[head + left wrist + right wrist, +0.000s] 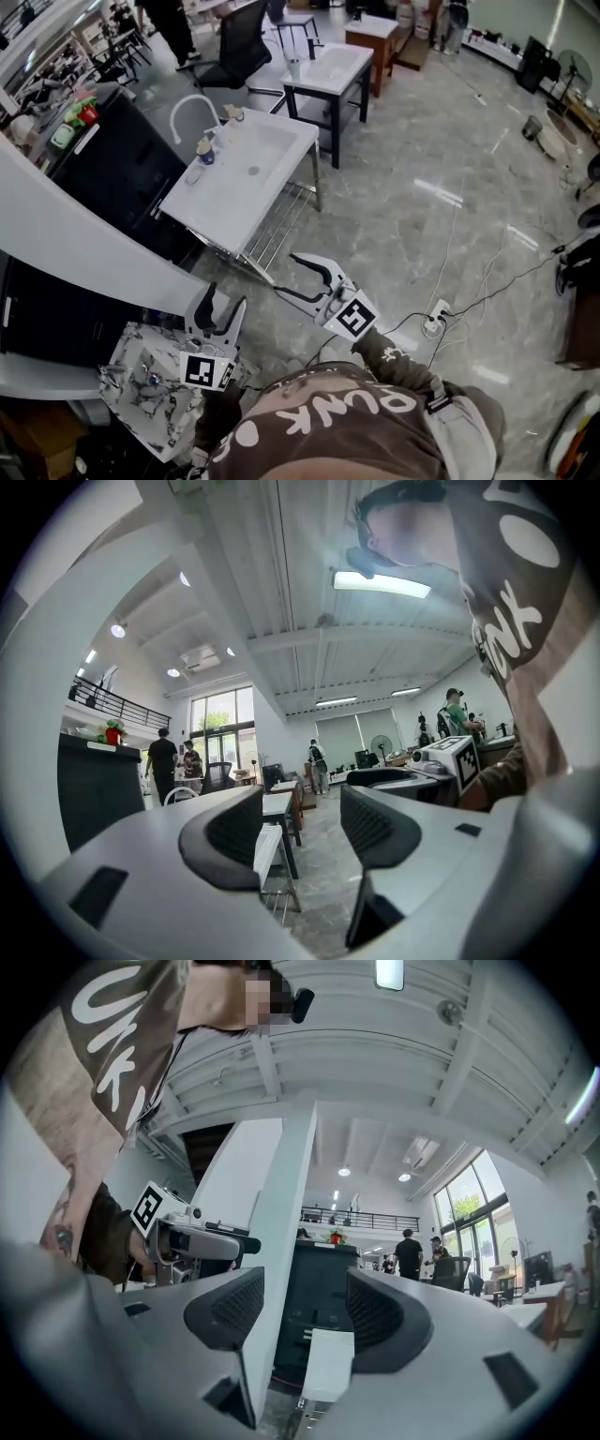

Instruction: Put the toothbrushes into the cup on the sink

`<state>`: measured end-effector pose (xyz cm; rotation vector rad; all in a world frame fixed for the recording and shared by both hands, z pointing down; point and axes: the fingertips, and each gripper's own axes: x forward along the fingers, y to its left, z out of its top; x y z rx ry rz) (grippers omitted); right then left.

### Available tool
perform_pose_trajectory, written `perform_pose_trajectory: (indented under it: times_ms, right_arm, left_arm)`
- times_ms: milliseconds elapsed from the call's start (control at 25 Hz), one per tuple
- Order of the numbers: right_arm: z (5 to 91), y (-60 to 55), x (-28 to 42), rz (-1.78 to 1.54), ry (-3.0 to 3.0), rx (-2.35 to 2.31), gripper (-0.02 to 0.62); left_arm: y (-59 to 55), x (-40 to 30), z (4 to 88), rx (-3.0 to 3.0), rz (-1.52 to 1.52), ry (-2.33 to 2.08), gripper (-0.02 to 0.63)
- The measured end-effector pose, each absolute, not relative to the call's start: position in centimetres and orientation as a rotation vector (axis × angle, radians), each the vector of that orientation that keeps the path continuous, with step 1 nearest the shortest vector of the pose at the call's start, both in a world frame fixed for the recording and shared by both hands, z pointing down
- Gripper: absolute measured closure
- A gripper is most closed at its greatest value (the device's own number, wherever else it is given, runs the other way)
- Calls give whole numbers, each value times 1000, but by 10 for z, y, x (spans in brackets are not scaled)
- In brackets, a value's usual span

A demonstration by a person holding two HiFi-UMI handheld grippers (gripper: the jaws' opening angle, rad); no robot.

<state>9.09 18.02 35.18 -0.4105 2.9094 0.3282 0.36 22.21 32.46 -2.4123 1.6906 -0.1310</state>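
Note:
The white sink (pixel 272 150) stands on a metal frame ahead of me, with a curved white faucet (pixel 190 105) at its back edge. Two small cups (pixel 203 152) (pixel 232 114) sit on its rim by the faucet; whether they hold toothbrushes is too small to tell. No loose toothbrush shows. My left gripper (pixel 225 298) is held low near my body, open and empty. My right gripper (pixel 287 272) is open and empty too, just short of the sink's near corner. In the left gripper view the open gripper (pixel 298 822) faces the sink (pixel 267 847). In the right gripper view the open gripper (pixel 302 1307) faces the sink's end (pixel 328 1363).
A black cabinet (pixel 112 169) stands behind the sink, and a white slanted beam (pixel 84 239) crosses at the left. A second sink table (pixel 330 67) and an office chair (pixel 239 47) stand farther back. A marbled box (pixel 150 394) lies by my left gripper. Cables and a power strip (pixel 433 323) lie on the floor at the right.

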Motion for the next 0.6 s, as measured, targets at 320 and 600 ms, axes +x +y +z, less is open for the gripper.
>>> perform_pose_trajectory:
  times_ms: [320,600]
  right_arm:
    - [346,203,81,325,2893,-466,353]
    - [330,217,62,387,2844,-510,371]
  left_arm:
    - [244,-23,321,-2406,-91,1669,359]
    - [254,-48,314,-2400,-46,1645,359]
